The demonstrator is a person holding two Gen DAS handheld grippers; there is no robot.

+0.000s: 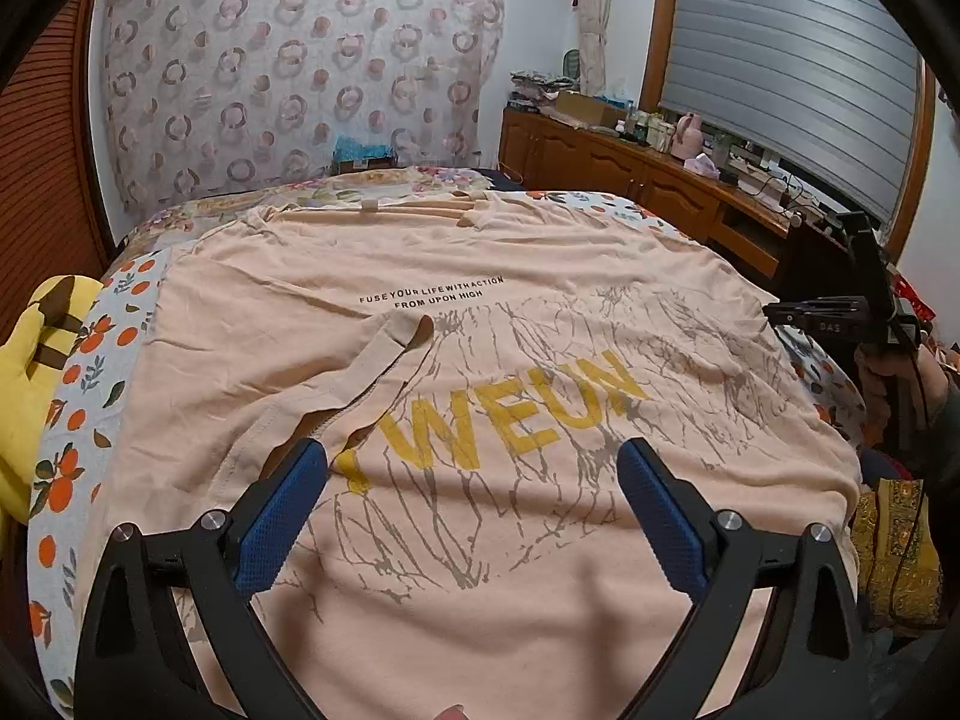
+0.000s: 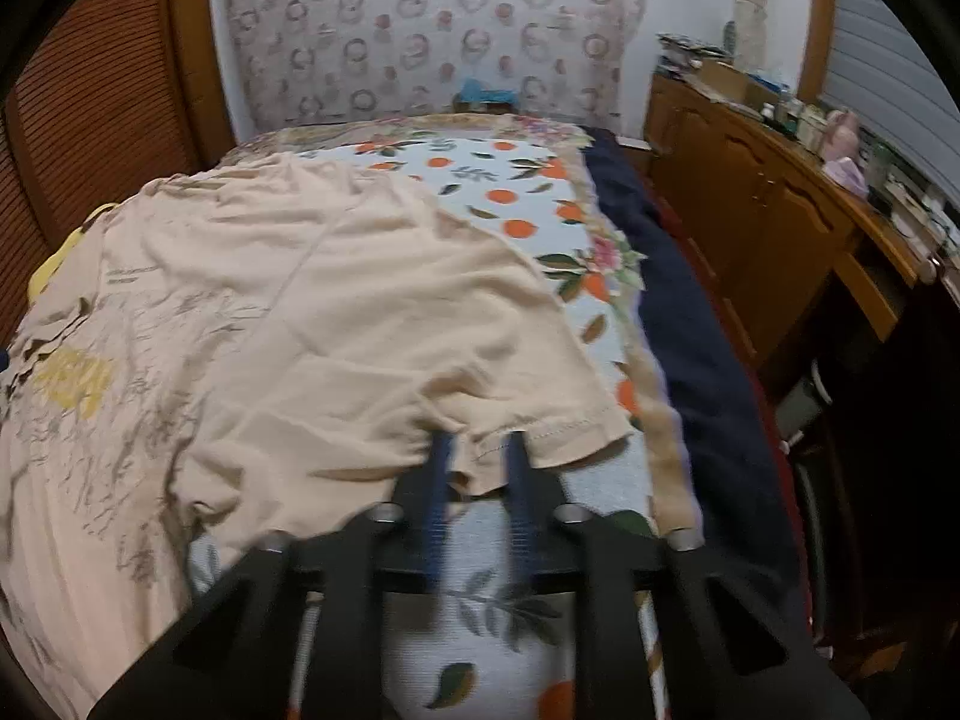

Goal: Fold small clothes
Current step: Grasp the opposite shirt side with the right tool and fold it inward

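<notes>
A peach T-shirt (image 1: pixel 480 312) with yellow letters and a grey crack print lies spread on the bed. One sleeve (image 1: pixel 384 360) is folded in over its front. My left gripper (image 1: pixel 474 462) is open and empty, just above the shirt near the yellow letters. In the right wrist view the same shirt (image 2: pixel 270 324) lies to the left, and my right gripper (image 2: pixel 480 444) is shut on the hem of the other sleeve (image 2: pixel 540 432), holding it slightly off the bed. The right gripper also shows at the right edge of the left wrist view (image 1: pixel 840 312).
The bed has an orange-fruit print sheet (image 2: pixel 510 192) and a dark blue cover (image 2: pixel 690 312) along its right side. A yellow cushion (image 1: pixel 36 372) lies at the left edge. A wooden sideboard (image 1: pixel 630 174) with clutter stands to the right. A patterned curtain (image 1: pixel 288 60) hangs behind.
</notes>
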